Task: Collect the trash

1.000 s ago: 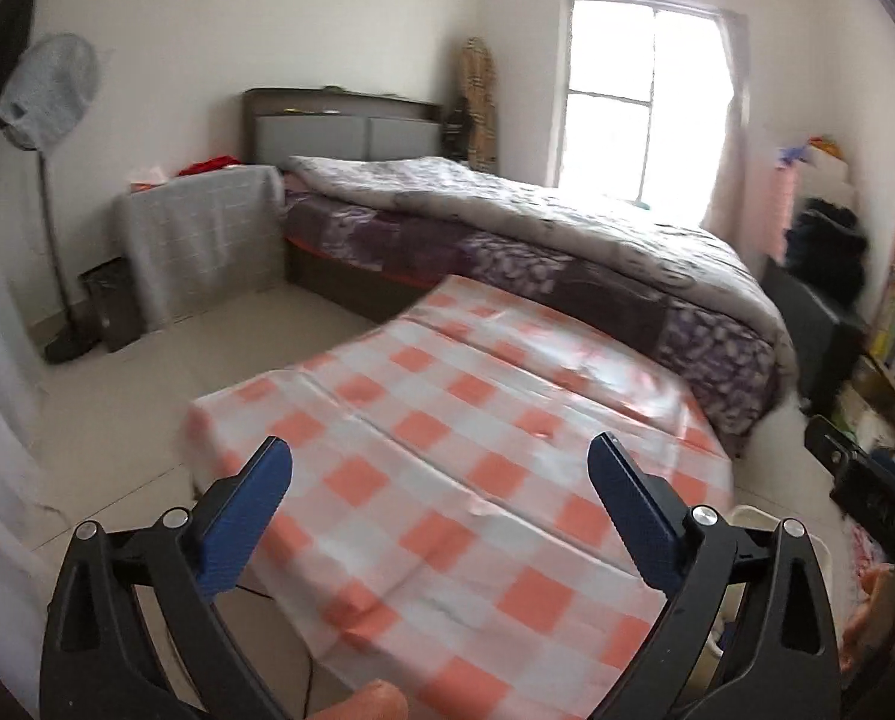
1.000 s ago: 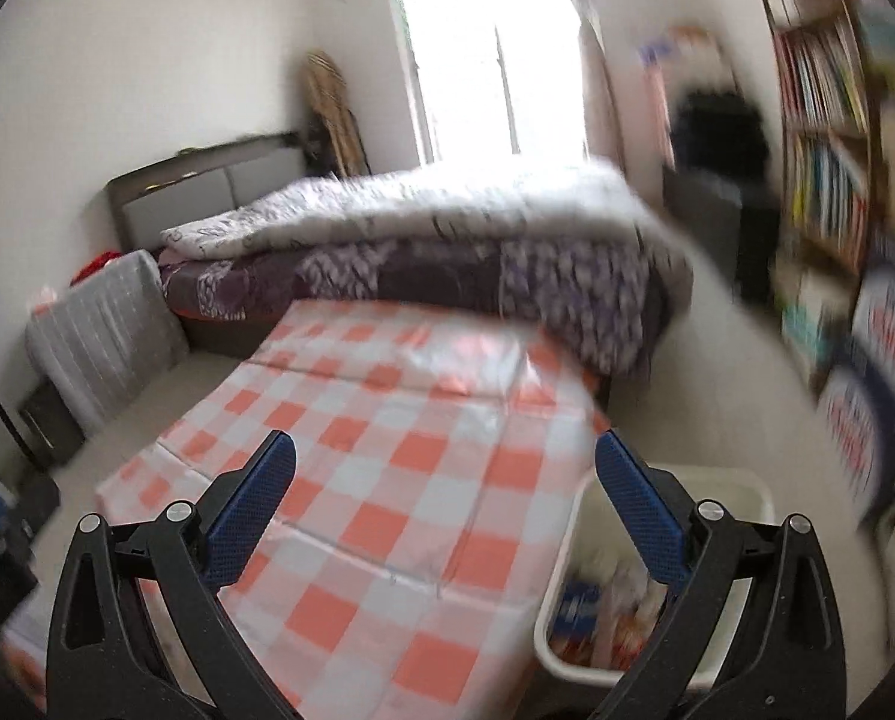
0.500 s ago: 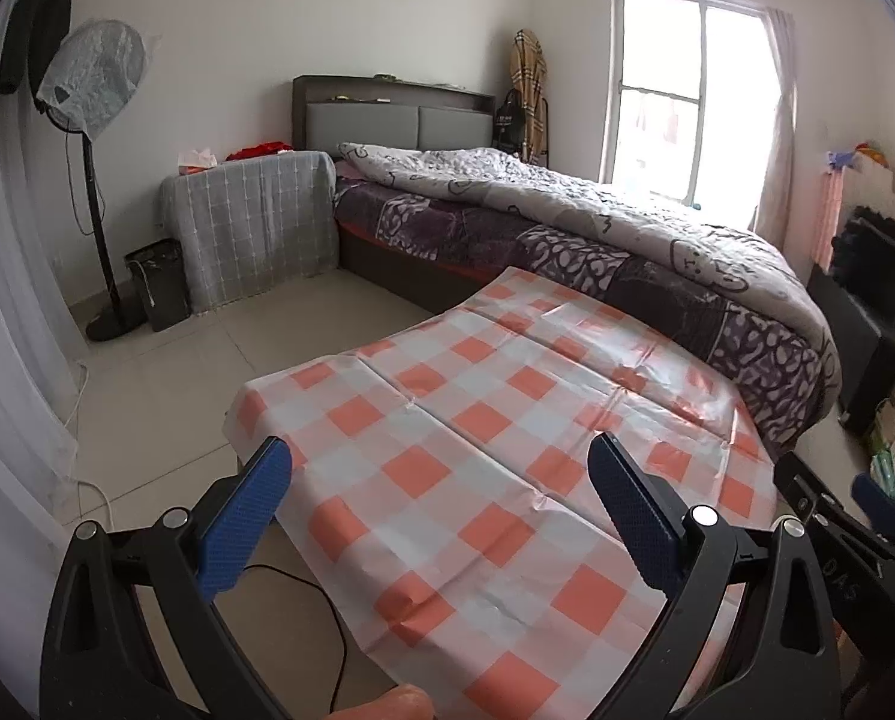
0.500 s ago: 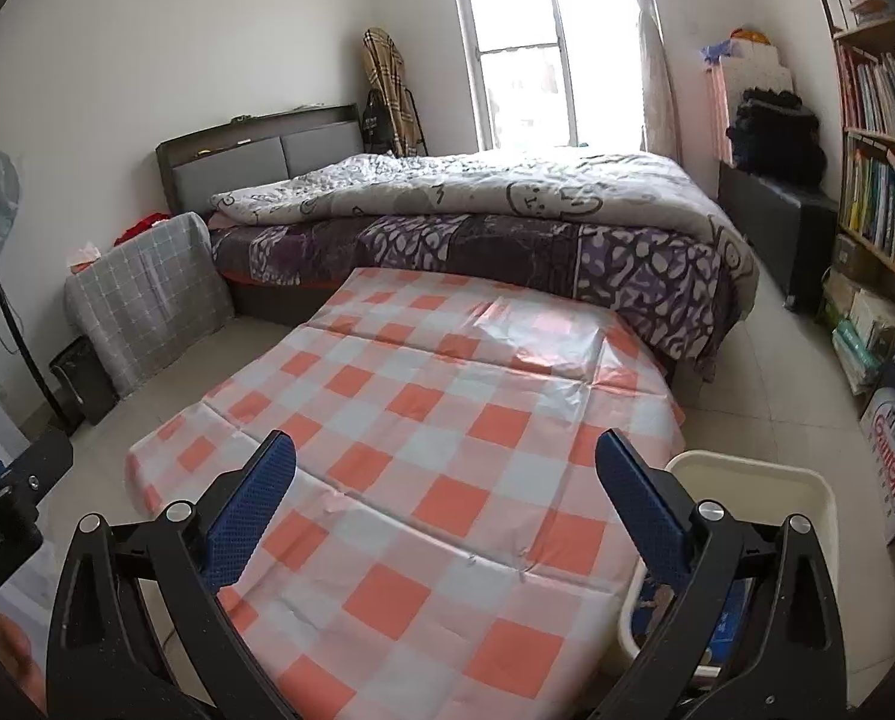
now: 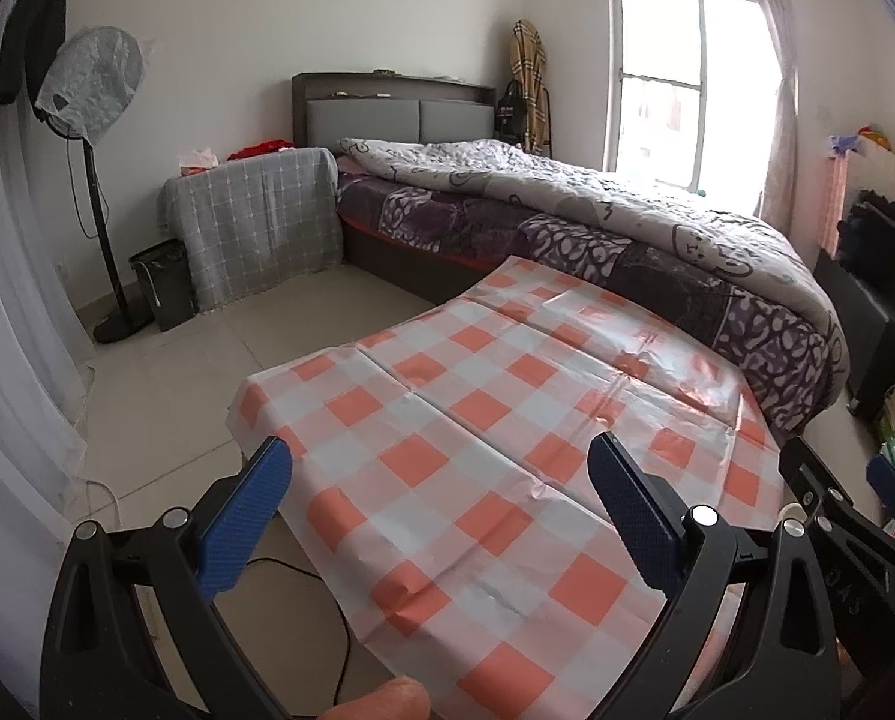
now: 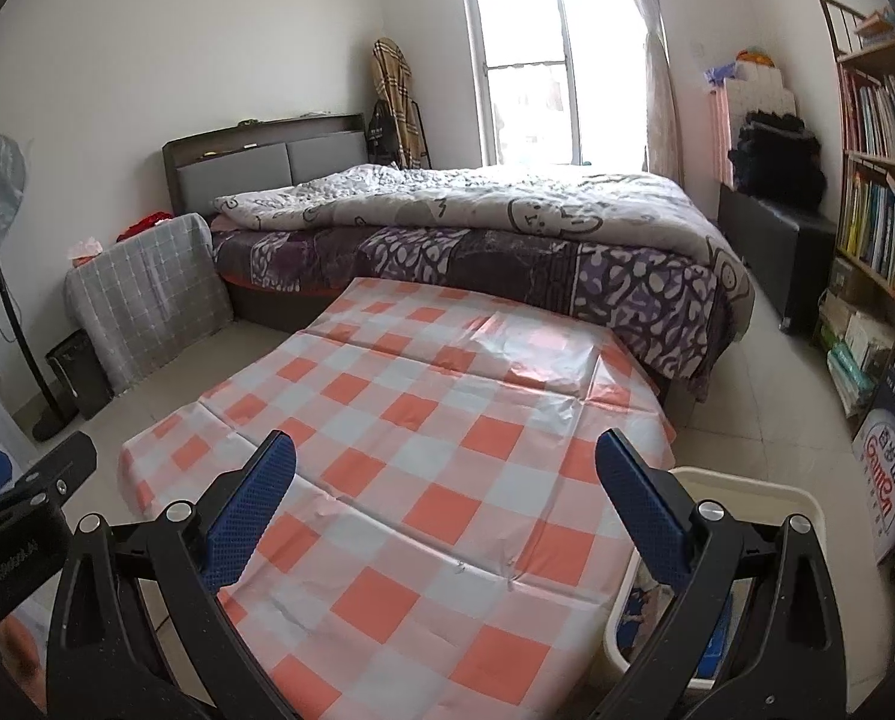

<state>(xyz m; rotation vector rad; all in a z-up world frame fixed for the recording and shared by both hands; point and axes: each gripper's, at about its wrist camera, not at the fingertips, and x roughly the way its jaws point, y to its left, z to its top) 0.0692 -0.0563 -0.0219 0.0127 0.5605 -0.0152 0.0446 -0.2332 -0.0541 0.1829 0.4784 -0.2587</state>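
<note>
Left wrist view:
Left gripper point(image 5: 438, 501): jaws wide apart, empty, over the table point(image 5: 507, 450).
Table: orange-and-white checked cloth, bare.
Bed point(image 5: 597, 228): just beyond the table.

Right wrist view:
Right gripper point(image 6: 444, 495): jaws wide apart, empty.
White bin point(image 6: 747, 489): beside the table's right edge, holding packaging trash point(image 6: 639, 615).

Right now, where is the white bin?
In the right wrist view, the white bin sits on the floor at lower right, beside the checkered table.
</note>
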